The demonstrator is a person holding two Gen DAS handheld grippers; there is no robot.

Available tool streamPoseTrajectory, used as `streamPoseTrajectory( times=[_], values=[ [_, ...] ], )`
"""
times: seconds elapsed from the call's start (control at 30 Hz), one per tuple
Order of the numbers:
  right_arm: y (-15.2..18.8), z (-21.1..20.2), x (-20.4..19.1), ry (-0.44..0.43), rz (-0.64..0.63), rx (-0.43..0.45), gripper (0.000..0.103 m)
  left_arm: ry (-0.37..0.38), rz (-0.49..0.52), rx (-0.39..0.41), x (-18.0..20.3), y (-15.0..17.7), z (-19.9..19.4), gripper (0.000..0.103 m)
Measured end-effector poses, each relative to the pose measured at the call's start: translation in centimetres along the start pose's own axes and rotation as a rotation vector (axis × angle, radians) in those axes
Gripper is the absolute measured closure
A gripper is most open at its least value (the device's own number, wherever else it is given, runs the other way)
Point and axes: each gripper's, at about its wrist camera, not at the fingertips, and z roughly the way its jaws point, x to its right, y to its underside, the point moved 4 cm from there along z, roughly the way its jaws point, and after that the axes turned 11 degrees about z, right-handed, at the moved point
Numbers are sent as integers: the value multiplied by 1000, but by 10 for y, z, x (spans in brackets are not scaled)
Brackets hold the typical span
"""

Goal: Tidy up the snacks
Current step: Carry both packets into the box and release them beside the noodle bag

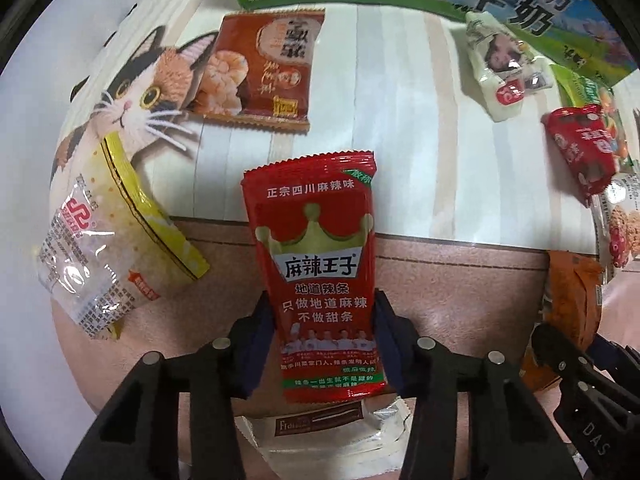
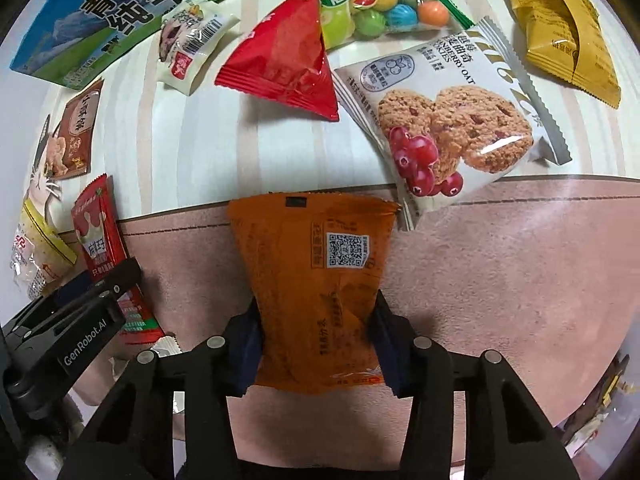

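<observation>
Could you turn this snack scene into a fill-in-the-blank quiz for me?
1. The left tongs are shut on a ____ spicy-strip packet bearing a crown.
2. The right tongs are shut on an ____ packet with a QR code.
3. The cookie packet pictures red ____ beside the cookies.

Missing words: red; orange; cranberries

Both grippers point straight down, side by side. The left gripper [image 1: 324,340] has its dark blue pads [image 1: 256,344] pressed against the sides of a red packet [image 1: 320,264]. The right gripper [image 2: 318,340] clamps an orange packet [image 2: 316,280] the same way, its pads [image 2: 250,344] squeezing the wrapper.
</observation>
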Motion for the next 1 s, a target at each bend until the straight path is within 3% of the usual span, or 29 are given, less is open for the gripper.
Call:
streamPoseTrajectory(
  times=[0.27, 0.6, 0.8, 1.0],
  values=[
    [15, -36, 22, -50, -16, 14, 56, 1, 40, 79, 4, -10, -42, 59],
    [-7, -112, 18, -191, -35, 105, 56, 104, 28, 188, -13, -26, -115, 59],
    [-45, -184, 12, -295, -37, 188, 57, 157, 47, 274, -27, -68, -173, 59],
    [-98, -239, -15, -341, -56, 260, 57, 153, 87, 314, -47, -141, -195, 59]
  ],
)
